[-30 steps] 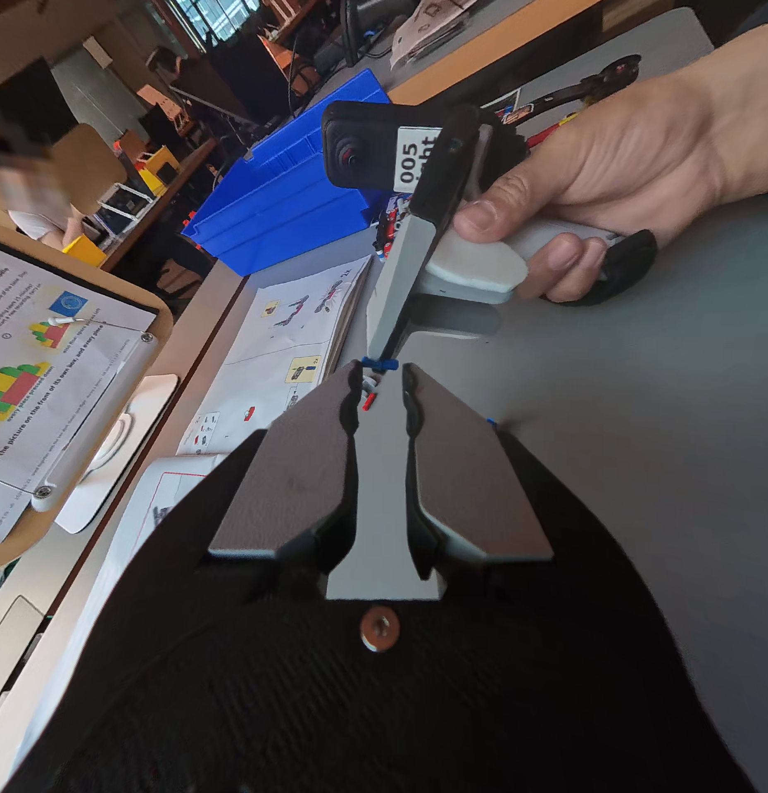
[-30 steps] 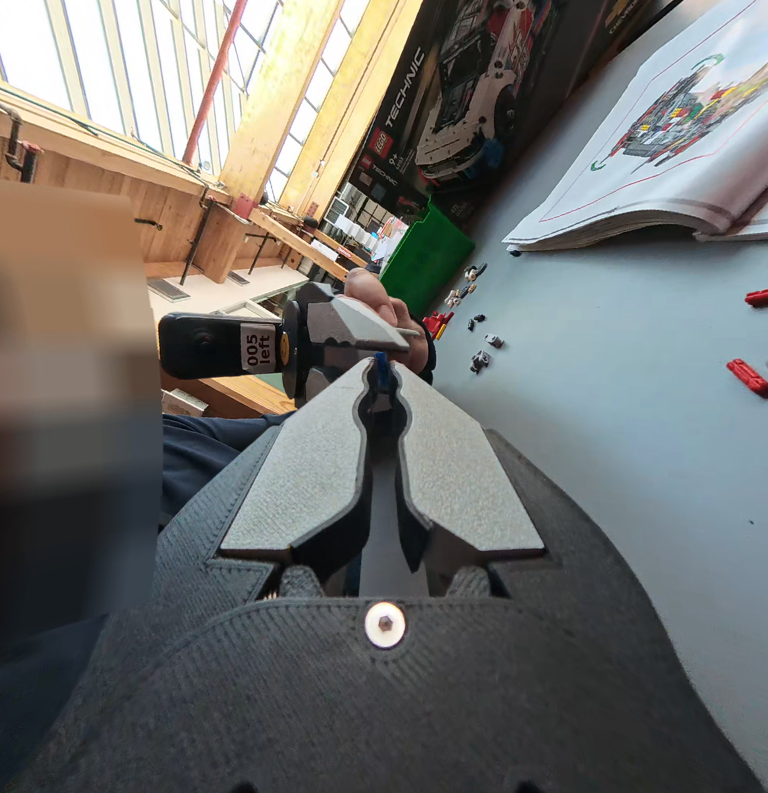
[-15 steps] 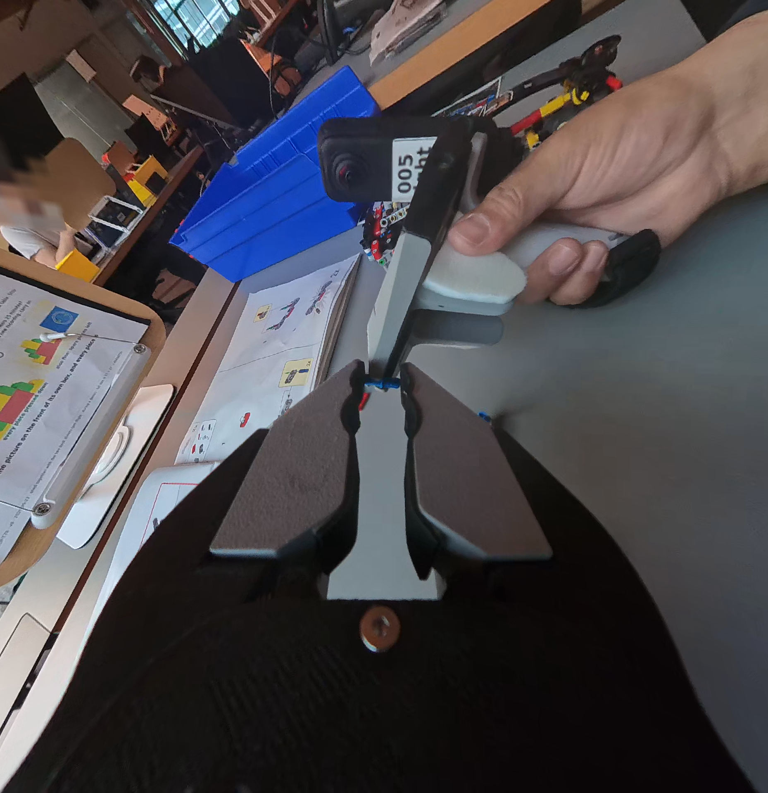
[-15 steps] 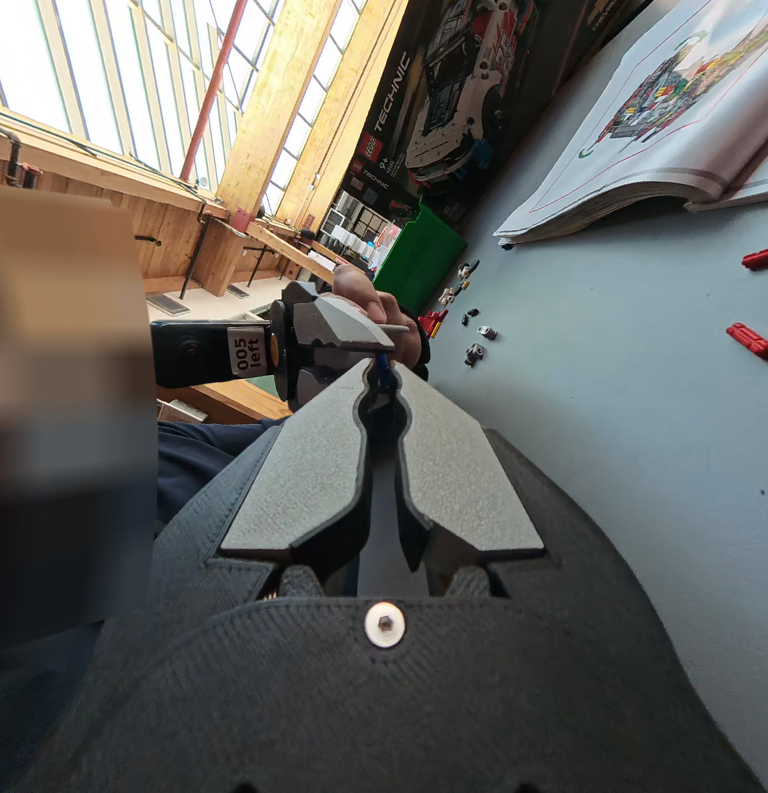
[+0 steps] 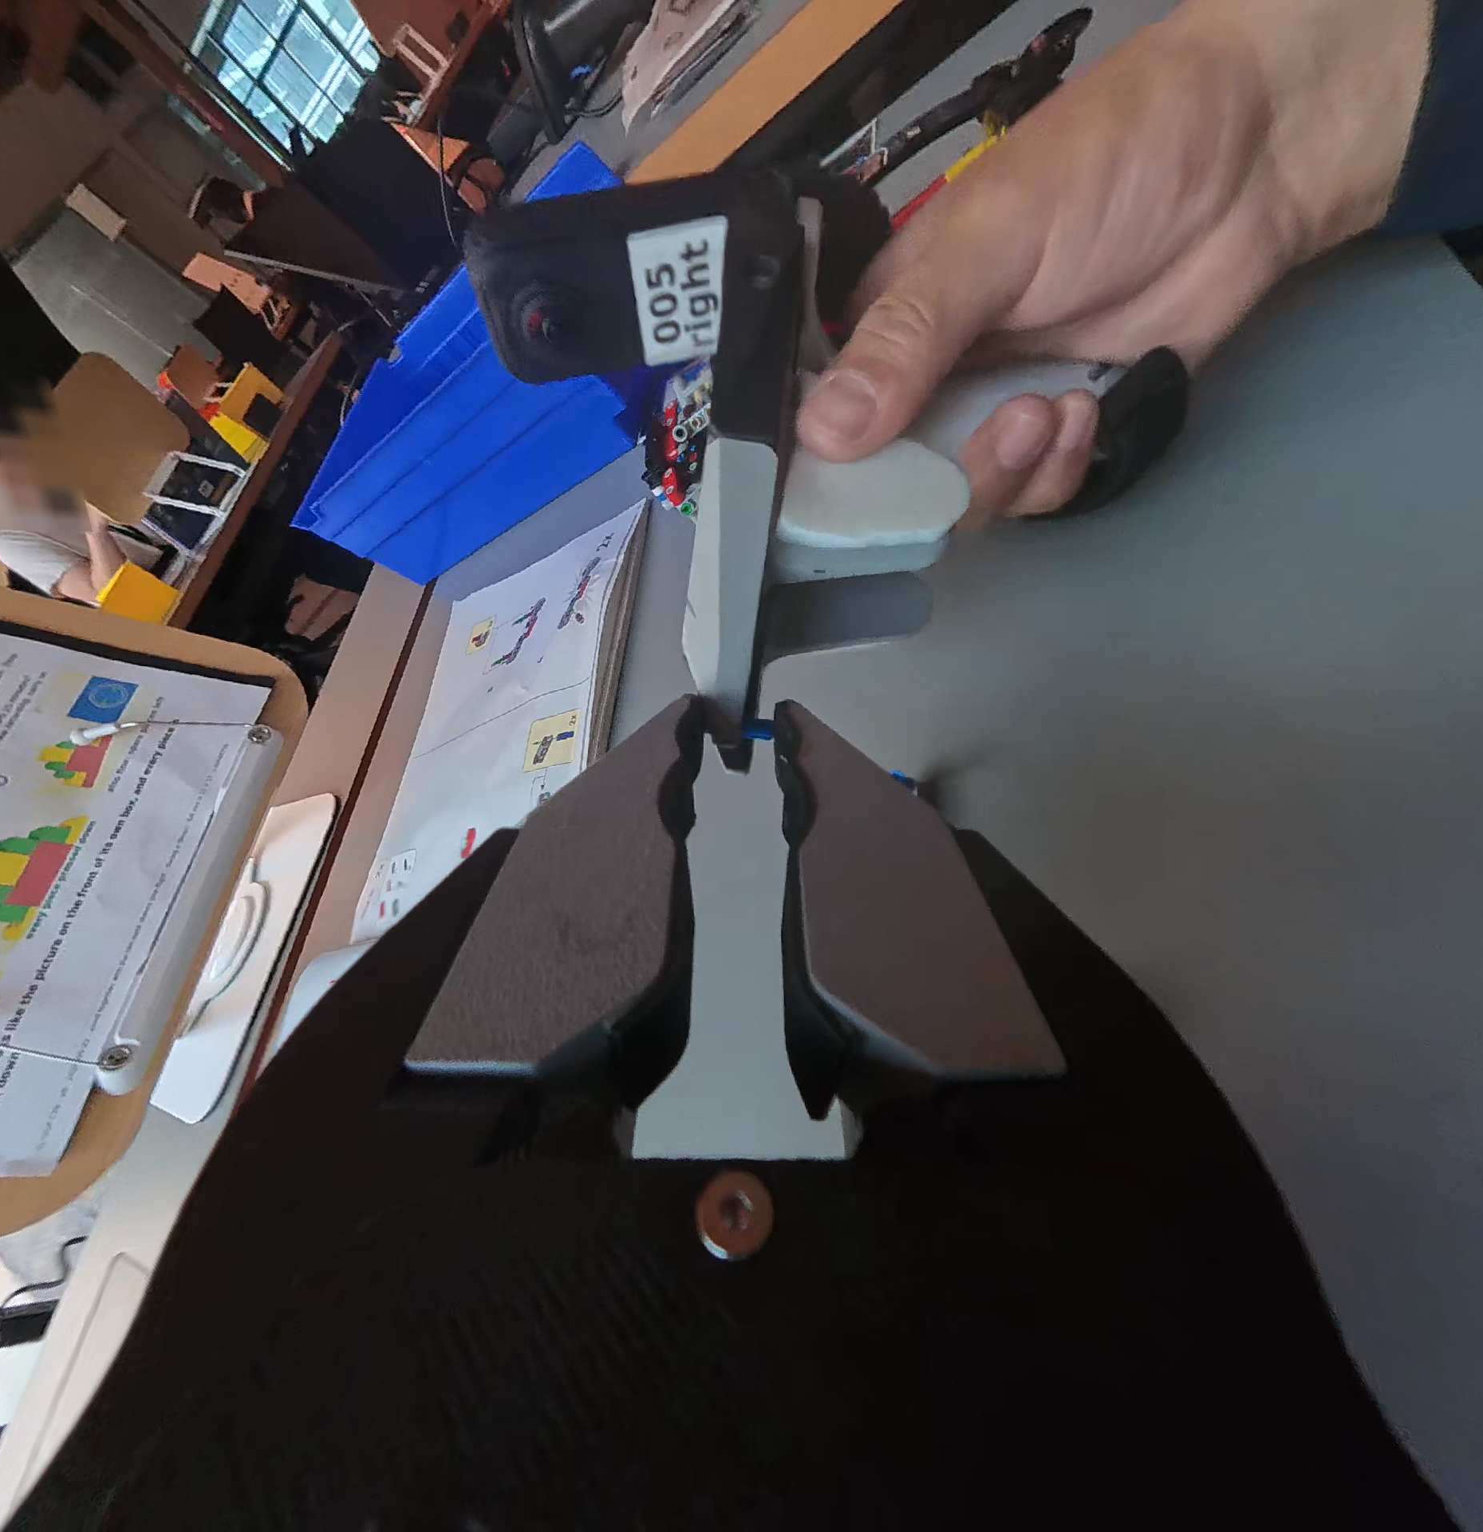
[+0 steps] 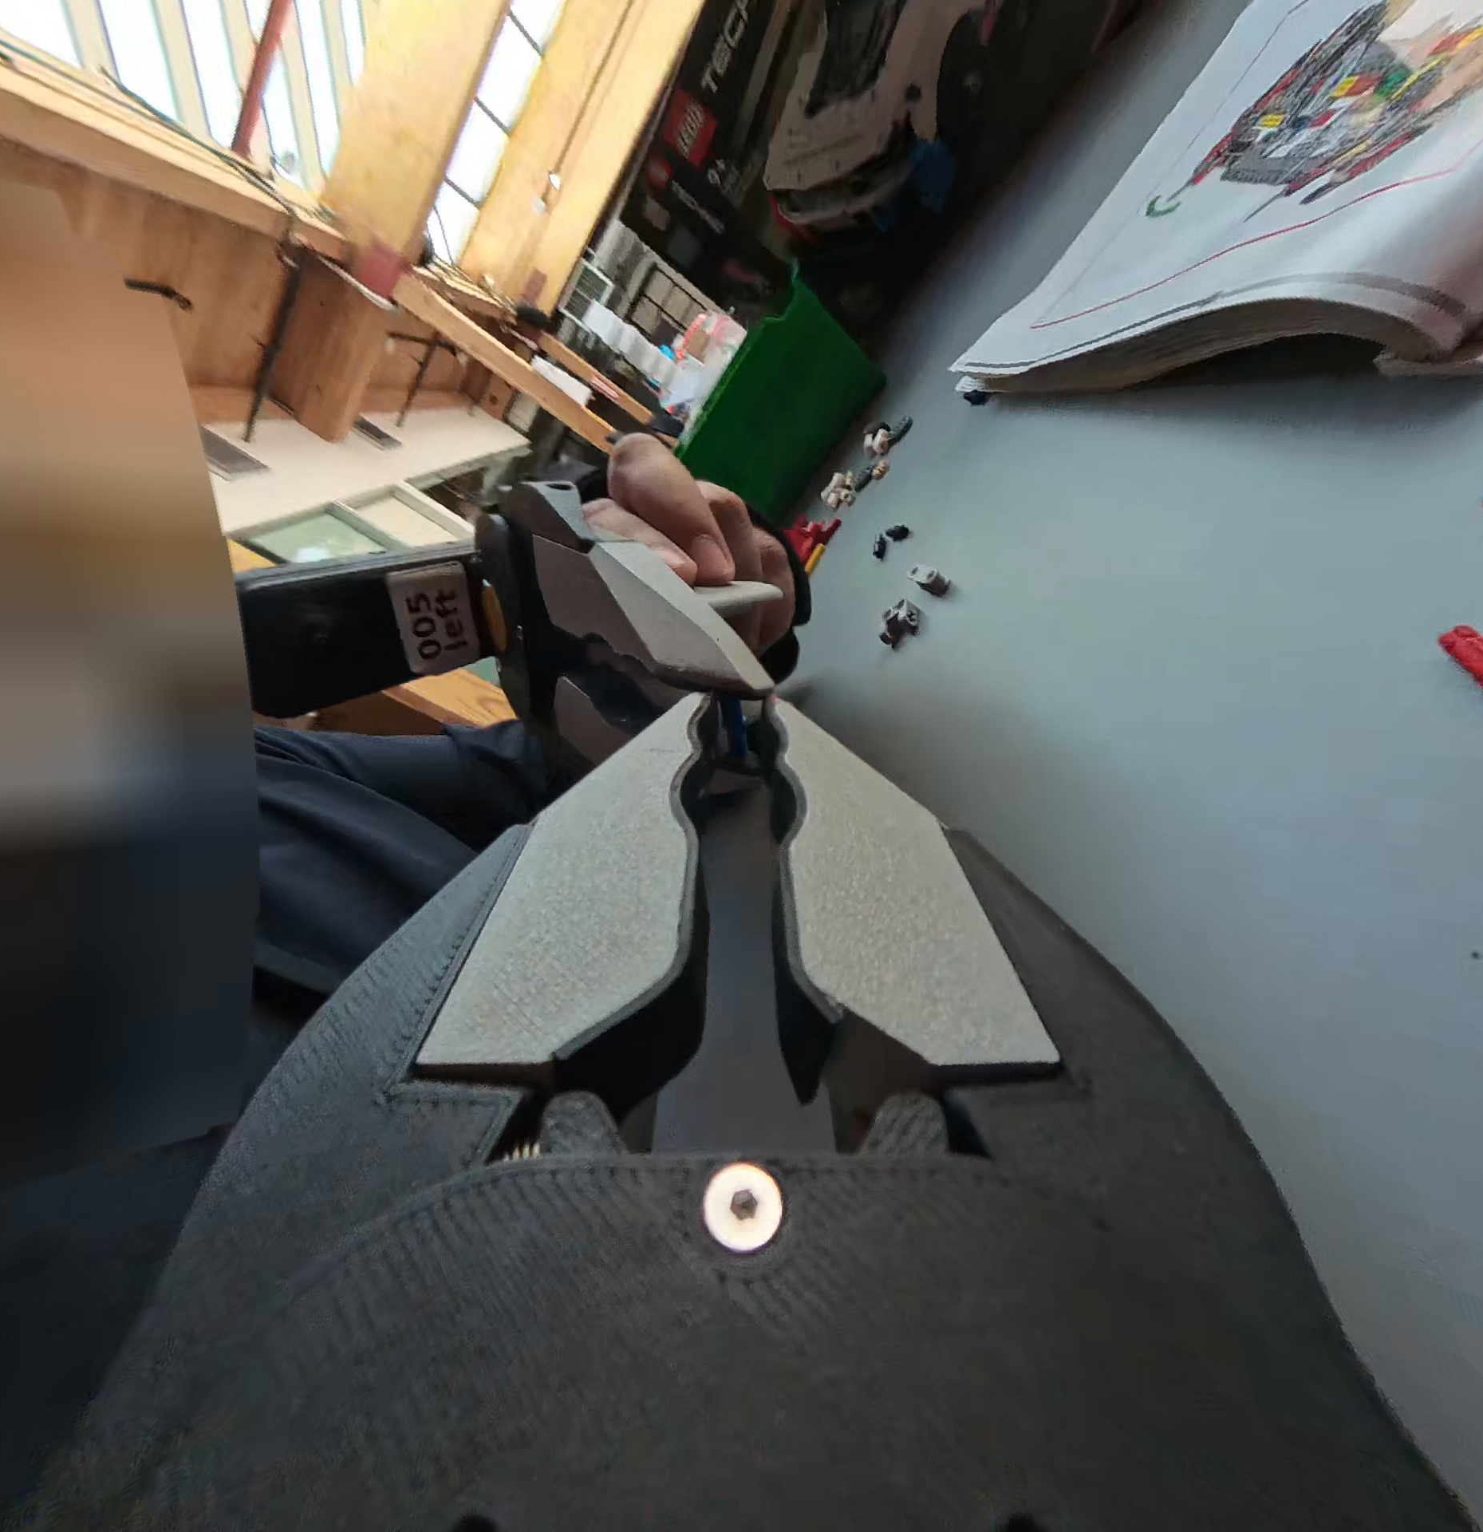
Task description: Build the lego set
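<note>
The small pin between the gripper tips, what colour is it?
Blue. The pin shows best in the left wrist view, between the left gripper's tips.

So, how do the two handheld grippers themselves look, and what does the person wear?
Each gripper, left and right, has flat grey wedge-shaped fingers with wavy black inner edges on a black ribbed body with a silver screw. Each carries a black camera with a white label and a pale grey handle. The sleeve is dark blue.

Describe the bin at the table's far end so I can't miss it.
In the right wrist view, follow the grey table to its far end, where a dark box stands. The bin sits at its foot, beyond the loose pieces: the only solid green thing there.
</note>
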Demonstrator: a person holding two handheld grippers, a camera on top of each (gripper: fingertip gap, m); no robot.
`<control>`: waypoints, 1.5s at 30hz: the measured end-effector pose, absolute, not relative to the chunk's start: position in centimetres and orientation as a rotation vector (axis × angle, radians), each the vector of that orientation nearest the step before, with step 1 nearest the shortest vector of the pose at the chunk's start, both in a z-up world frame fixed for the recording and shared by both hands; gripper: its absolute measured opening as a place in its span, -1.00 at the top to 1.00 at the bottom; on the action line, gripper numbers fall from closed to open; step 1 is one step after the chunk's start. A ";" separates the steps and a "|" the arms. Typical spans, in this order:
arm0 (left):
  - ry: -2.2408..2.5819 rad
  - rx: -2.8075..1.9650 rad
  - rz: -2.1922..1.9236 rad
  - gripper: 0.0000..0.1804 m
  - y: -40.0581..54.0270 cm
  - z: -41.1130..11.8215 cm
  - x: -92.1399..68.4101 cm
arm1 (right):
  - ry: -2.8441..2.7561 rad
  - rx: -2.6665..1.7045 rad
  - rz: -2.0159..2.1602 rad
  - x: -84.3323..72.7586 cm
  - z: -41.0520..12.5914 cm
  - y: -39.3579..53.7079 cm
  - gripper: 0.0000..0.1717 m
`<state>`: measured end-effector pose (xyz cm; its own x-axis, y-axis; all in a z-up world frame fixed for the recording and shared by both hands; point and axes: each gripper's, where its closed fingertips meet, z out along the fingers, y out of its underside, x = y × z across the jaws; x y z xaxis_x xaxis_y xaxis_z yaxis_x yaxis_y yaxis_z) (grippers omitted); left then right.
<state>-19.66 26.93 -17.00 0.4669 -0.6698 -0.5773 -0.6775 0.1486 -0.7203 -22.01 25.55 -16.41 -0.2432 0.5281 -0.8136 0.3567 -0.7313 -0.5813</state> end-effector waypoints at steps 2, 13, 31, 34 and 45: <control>1.243 -1.541 0.049 0.84 27.0 -17.2 -19.9 | -1.139 -1.867 2.025 -22.2 -16.6 25.6 0.94; 0.900 -1.859 -0.521 0.80 27.5 -17.4 -20.2 | -0.907 -1.624 1.995 -22.0 -13.7 27.6 0.98; 0.624 -1.854 -0.721 0.90 28.1 -15.4 -20.5 | -0.923 -1.500 1.691 -22.4 -13.6 27.6 0.99; 0.606 -1.842 -0.743 0.92 28.1 -15.3 -20.5 | -0.914 -1.491 1.629 -22.5 -13.7 27.6 0.99; 0.701 -1.846 -0.626 1.00 27.9 -16.0 -20.6 | -0.999 -1.563 1.705 -22.5 -14.3 27.4 0.98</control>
